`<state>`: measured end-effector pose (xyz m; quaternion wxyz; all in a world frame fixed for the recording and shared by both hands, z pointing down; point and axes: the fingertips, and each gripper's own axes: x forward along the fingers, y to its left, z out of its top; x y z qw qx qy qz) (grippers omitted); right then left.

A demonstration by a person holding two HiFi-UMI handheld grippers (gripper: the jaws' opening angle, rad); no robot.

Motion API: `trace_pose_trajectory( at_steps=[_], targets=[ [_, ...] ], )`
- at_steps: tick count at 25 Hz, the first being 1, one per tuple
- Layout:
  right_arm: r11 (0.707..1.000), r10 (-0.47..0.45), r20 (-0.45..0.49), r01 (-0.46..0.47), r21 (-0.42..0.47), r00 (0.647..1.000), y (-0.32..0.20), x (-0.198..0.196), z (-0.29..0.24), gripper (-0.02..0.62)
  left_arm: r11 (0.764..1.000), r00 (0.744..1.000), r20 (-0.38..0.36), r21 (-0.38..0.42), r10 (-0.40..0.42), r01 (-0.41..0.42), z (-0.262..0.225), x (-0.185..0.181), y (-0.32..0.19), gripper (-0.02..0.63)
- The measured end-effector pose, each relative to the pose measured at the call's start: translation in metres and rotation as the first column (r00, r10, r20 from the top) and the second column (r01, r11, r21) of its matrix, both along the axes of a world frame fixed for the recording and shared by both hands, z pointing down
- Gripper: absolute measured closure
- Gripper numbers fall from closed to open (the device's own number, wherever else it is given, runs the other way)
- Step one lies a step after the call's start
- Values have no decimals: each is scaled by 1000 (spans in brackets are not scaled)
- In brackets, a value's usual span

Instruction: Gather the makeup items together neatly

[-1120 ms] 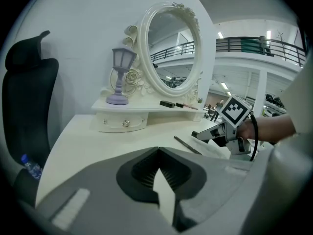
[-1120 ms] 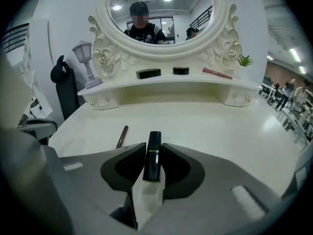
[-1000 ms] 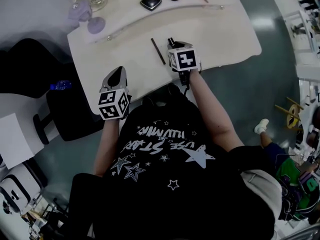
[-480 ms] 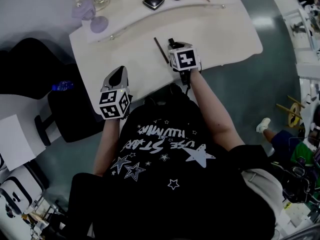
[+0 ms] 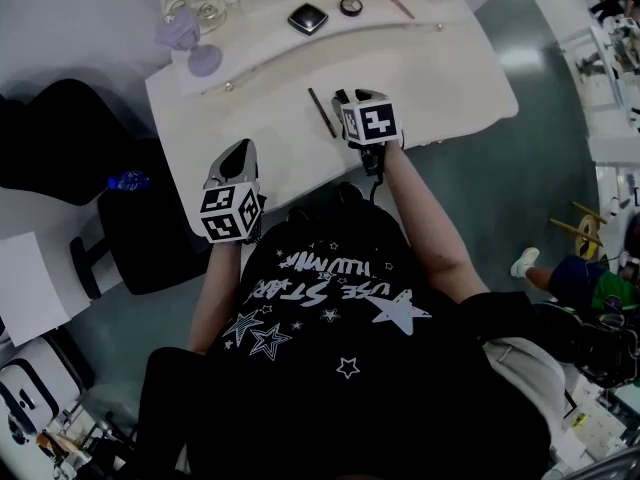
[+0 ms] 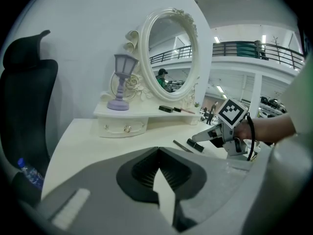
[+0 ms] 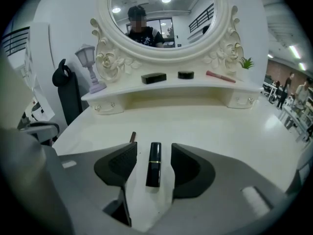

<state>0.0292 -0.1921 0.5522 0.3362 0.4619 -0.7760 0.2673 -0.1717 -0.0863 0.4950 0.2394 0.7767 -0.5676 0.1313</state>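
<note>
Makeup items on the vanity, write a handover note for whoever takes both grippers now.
Left gripper: shut, empty, near the table's front edge.
Right gripper: open, jaws either side of the black lipstick lying on the table, not clamped.
Pencil lies just left of it; compact, round pot and pink stick sit on the shelf.
Done: nothing gathered yet.
Left: close on the lipstick, then bring all five together.

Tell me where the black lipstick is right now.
In the right gripper view, the lipstick lies on the table between the right gripper's open fingers, a brown pencil just left of it.
</note>
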Motion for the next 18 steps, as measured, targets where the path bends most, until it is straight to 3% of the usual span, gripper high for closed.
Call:
trace_pose_trajectory(
  at_steps=[4,9,14,18],
  targets=[
    [994,36,80,-44,99,996,-17,-1,-34,266,1000,1000,-1,29,-4,4,-10,-8,-5,604],
    [987,1,116,-19,159,993,-25,-11,-63,175,999,1000,-9,40,-3,3,-17,-14,0,604],
    [984,-69,99,52,173,993,-34,-29,-72,127,1000,1000,-5,23,1,-1,-13,-16,0,604],
    [980,-126,103,107,168,987,-49,-38,-72,115,999,999,-2,2,-53,53,-7,-20,-9,604]
  ],
)
